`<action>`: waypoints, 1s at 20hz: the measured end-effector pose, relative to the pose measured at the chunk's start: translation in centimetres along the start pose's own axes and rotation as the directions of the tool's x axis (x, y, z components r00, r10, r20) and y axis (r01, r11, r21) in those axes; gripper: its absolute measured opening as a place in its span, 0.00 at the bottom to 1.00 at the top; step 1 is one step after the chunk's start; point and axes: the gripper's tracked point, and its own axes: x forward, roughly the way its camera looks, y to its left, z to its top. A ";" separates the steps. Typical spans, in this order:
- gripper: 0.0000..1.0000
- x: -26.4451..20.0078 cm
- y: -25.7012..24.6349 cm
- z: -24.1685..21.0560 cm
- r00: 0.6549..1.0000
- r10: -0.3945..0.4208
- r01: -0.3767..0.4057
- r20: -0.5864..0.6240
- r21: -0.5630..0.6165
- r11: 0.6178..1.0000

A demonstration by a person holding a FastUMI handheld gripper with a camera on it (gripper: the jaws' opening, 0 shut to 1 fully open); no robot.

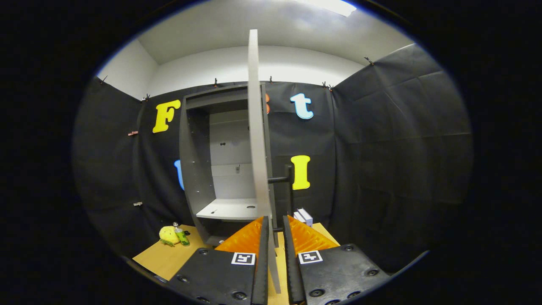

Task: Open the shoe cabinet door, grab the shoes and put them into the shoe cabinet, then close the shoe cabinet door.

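The dark shoe cabinet [195, 169] stands on the wooden table with its inside showing, a pale shelf [230, 209] low within it. Its door [255, 135] is swung out toward me and I see it edge-on. A black bar handle [290, 186] sticks out on the door's right face. My gripper [275, 222] straddles the door's lower edge: the door runs between the fingers, the left finger lies against it and a thin gap shows beside the right finger [289, 254]. The handle's lower end sits right at that finger's tip.
A yellow plush toy [168, 235] and a small green bottle [182, 237] lie on the wooden table [165, 260] left of the cabinet. A small white box [304, 217] stands right of the door. Black cloth walls close in on both sides.
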 end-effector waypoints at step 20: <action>0.23 6.5 15.1 -36.3 0.834 0.020 0.024 -0.551 0.073 0.997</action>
